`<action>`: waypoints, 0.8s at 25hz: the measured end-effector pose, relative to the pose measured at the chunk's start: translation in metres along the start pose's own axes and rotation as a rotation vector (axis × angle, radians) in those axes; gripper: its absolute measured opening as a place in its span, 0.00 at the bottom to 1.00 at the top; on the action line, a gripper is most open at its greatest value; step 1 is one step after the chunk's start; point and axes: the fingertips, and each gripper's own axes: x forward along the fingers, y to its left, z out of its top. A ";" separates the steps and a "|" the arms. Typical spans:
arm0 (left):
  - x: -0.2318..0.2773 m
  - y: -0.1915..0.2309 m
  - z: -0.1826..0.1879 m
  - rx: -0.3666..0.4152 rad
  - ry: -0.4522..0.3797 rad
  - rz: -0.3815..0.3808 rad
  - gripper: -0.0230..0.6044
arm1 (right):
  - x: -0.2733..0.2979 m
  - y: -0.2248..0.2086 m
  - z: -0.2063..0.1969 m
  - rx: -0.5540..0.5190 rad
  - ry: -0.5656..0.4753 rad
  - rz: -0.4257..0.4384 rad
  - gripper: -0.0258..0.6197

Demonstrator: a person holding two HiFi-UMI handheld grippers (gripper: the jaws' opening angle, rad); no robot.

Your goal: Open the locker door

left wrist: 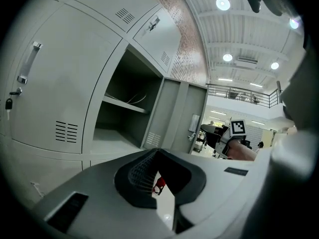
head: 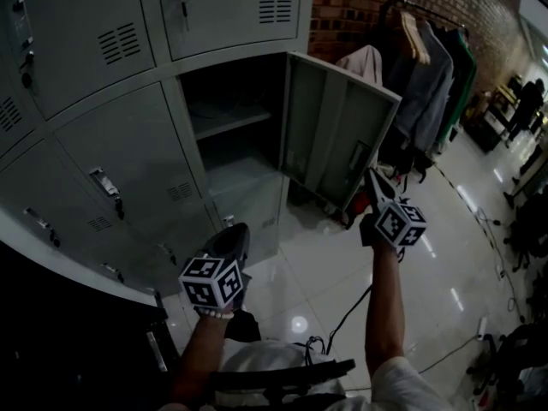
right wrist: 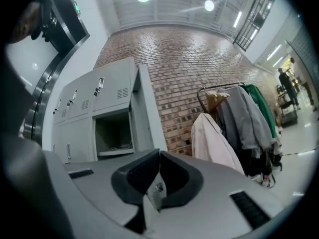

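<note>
Head view has the locker door (head: 334,131) swung wide off its compartment (head: 227,118), so I judge the opening step as good as done. My right gripper (head: 374,181) sits just by the door's lower edge, jaws clenched on nothing. The left gripper (head: 233,232) is likewise clenched and empty, lower and apart, so next I'd just back both away cleanly.

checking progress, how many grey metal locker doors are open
1: the grey metal locker door swung out at the bank's right end; others visible are shut, more may be off-frame.
</note>
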 end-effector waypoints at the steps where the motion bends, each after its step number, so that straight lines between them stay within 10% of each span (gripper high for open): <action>1: 0.000 0.002 0.001 0.000 -0.001 0.003 0.03 | 0.002 -0.005 0.002 -0.009 0.007 -0.006 0.05; 20: -0.025 0.008 0.004 -0.002 -0.023 0.056 0.03 | -0.013 -0.003 0.014 -0.059 -0.042 -0.109 0.05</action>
